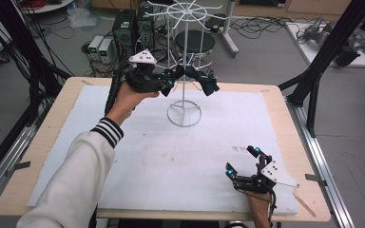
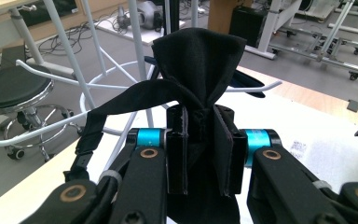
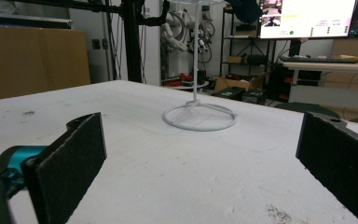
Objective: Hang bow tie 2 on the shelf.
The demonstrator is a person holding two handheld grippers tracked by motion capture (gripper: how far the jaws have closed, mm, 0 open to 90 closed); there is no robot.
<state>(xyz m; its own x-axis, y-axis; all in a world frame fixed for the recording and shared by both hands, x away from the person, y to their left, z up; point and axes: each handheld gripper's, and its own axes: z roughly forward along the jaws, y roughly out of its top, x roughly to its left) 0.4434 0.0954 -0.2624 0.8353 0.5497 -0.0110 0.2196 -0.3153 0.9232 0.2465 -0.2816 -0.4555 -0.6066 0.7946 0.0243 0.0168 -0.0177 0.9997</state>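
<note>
Your left gripper (image 2: pixel 200 154) is clamped on the knot of a black bow tie (image 2: pixel 193 79), held up at a hook of the white wire rack (image 1: pixel 184 71) above the table (image 1: pixel 275 102). Your right gripper (image 1: pixel 242 162) rests near the table's front edge, jaws wide apart with nothing between them, well clear of the tie.

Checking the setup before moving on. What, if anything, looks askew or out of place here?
Nothing stands out. The white rack stands upright on the table; the left gripper pinches the black cloth at it.
</note>
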